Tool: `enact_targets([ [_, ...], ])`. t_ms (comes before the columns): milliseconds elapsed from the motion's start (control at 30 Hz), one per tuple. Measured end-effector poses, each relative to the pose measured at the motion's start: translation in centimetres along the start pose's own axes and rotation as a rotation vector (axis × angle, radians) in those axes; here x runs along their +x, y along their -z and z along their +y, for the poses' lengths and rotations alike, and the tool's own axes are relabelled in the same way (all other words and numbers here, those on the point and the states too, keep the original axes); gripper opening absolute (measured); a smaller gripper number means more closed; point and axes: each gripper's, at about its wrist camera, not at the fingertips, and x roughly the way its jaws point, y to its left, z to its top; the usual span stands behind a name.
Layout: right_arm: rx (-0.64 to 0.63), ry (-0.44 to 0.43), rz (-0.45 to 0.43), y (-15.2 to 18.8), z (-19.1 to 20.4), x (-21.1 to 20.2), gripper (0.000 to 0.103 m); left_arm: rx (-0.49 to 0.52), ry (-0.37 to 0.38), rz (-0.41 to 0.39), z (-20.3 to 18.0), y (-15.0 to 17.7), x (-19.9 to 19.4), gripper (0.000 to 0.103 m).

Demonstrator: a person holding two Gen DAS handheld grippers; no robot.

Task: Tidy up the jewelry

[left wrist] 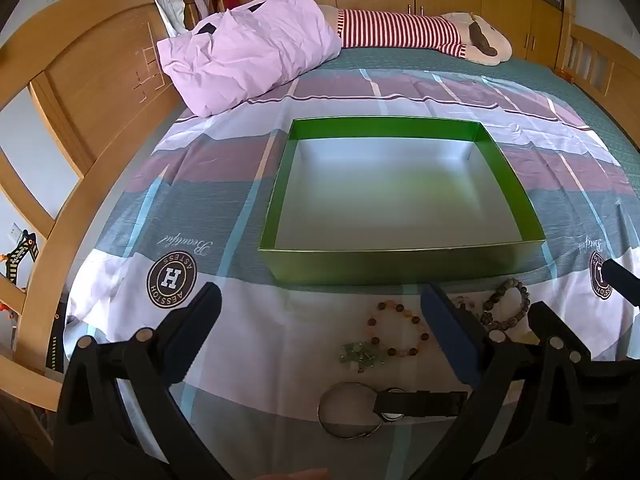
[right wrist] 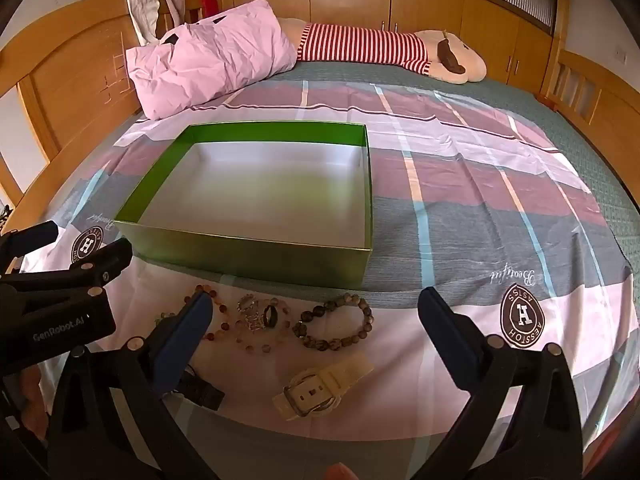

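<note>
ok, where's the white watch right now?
In the right wrist view the white watch lies on the bedspread between the open right tool's fingers, just below the dark beaded bracelet and in front of the green box.

L gripper (left wrist: pixel 320 308): jaws spread wide, nothing btwn them, both black arms w/ dark blue pads in view, pointing fwd and tilted down, held low. R gripper (right wrist: pixel 316 312): jaws also wide apart, nothing gripped, same fwd, downward tilt. The two sit side by side, L just left of R; L's body and one finger show at the left edge of the right wrist view, R's fingertip shows at the right edge of the left wrist view. Bit of skin at the bottom edge of both views.
</note>
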Motion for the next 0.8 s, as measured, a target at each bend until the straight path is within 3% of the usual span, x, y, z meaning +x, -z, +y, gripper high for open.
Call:
enact_targets([
  [800,-0.01,0.003,-0.007,0.09,0.3,-0.22,0.102,0.003,0.002,0.001,-0.26,0.26,-0.24,0.101],
])
